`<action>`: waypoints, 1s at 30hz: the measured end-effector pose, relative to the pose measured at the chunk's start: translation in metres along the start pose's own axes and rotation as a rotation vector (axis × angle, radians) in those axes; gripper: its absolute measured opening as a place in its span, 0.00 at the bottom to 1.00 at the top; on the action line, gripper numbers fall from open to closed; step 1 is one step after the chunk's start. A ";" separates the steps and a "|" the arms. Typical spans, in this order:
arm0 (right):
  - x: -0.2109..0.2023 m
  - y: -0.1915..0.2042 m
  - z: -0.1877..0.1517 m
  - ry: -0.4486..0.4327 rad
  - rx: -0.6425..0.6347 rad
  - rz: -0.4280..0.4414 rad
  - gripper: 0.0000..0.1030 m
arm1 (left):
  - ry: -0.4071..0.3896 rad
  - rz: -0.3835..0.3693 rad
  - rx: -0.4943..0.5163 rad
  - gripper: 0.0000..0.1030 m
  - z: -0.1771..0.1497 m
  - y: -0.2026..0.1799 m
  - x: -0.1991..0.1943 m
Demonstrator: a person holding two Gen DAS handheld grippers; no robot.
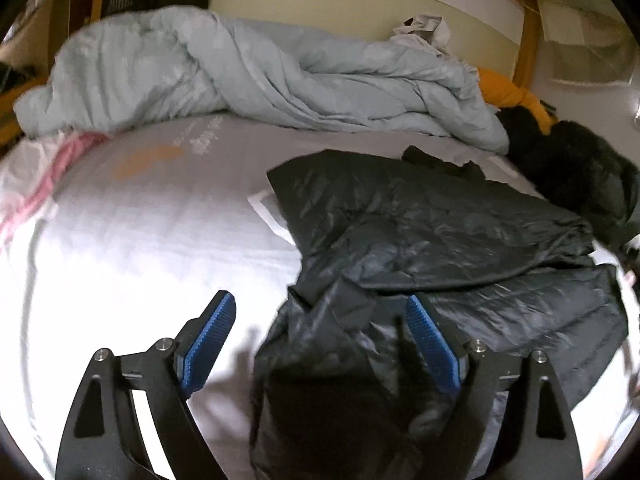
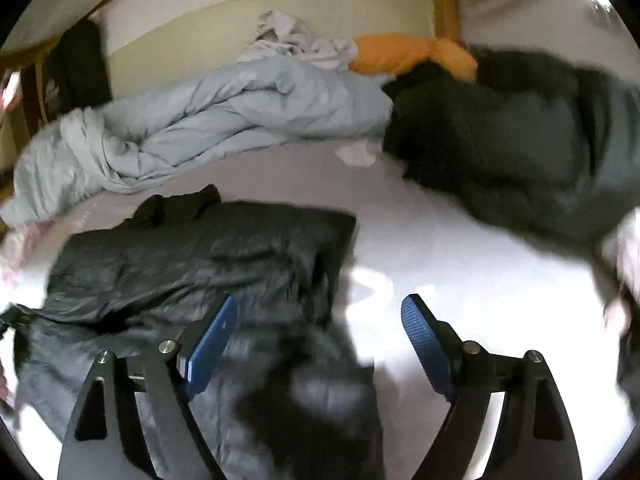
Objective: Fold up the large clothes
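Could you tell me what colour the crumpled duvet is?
Pale blue duvet; clearest in the left wrist view.

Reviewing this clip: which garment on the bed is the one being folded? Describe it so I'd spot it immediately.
On the white bed, nearer than the bunched pale blue duvet, lies a shiny black puffer jacket, partly folded. Unlike the matte dark green coat heaped by the orange cloth, it lies flat.
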State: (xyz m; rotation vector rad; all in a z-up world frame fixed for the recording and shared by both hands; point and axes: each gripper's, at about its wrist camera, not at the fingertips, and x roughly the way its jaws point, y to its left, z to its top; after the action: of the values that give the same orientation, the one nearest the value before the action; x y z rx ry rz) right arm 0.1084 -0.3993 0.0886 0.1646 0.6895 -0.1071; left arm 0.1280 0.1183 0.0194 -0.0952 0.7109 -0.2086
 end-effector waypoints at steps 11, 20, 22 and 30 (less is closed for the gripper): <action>0.011 -0.009 -0.050 0.111 0.019 0.061 0.11 | -0.094 -0.099 -0.013 0.06 -0.009 -0.001 -0.015; -0.068 0.007 -0.052 -0.196 -0.039 0.003 0.09 | -0.291 -0.103 0.020 0.06 -0.003 -0.007 -0.076; -0.074 0.009 -0.049 -0.234 -0.040 -0.002 0.09 | -0.264 -0.067 0.006 0.06 -0.001 -0.004 -0.069; 0.003 0.019 -0.048 0.025 -0.092 -0.083 0.09 | -0.020 0.070 0.016 0.08 -0.010 0.001 0.009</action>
State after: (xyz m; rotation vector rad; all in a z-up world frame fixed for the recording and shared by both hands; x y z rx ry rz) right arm 0.0839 -0.3722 0.0525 0.0495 0.7252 -0.1526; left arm 0.1283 0.1169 0.0058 -0.0570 0.6914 -0.1466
